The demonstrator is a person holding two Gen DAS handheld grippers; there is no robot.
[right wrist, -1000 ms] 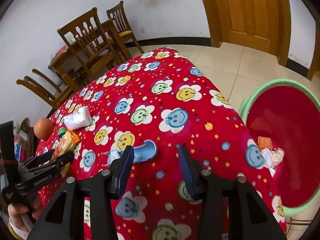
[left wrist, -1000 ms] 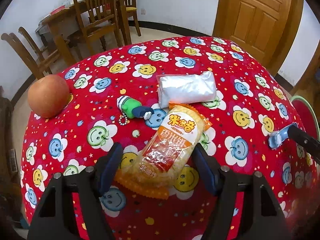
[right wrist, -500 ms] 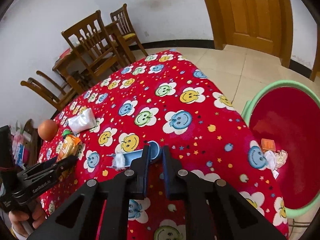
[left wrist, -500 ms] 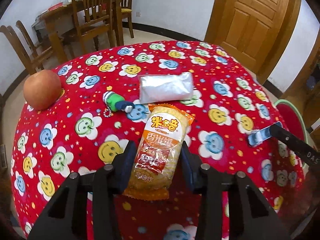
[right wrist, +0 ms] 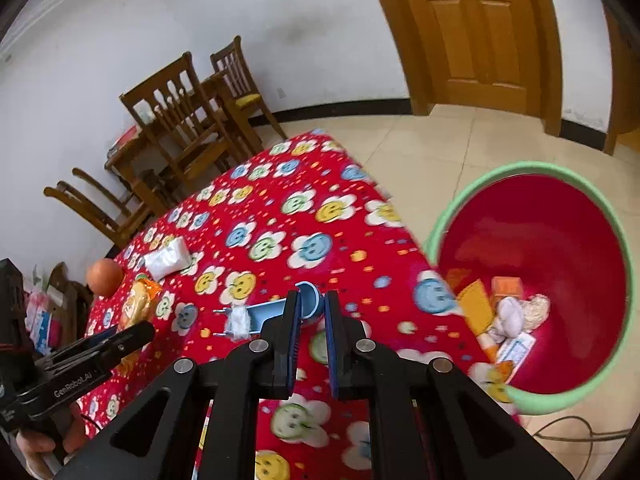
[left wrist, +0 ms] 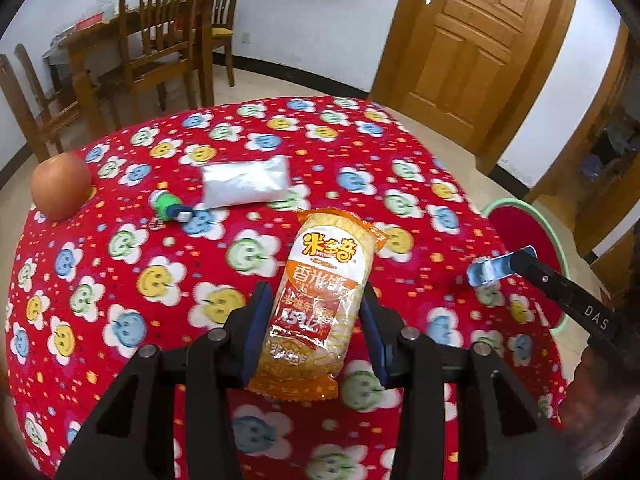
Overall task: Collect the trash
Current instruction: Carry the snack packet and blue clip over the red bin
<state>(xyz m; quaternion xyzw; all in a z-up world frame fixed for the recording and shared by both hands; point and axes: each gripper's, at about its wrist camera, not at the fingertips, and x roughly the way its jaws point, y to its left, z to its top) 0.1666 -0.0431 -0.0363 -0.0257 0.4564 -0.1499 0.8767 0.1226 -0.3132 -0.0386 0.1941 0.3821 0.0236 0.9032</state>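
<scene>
Orange snack packet is pinched between the blue pads of the left claw at lower centre, angled down over the red worktop. Pressed together, the right claw grips the blue scoop at mid-frame. Only the right wrist view shows trash inside the green-rimmed bin at right; the left view alone shows the green toy.

Both wrist cameras look steeply down, close over the table. Left faces the door; right faces the bin. Each shows both.
</scene>
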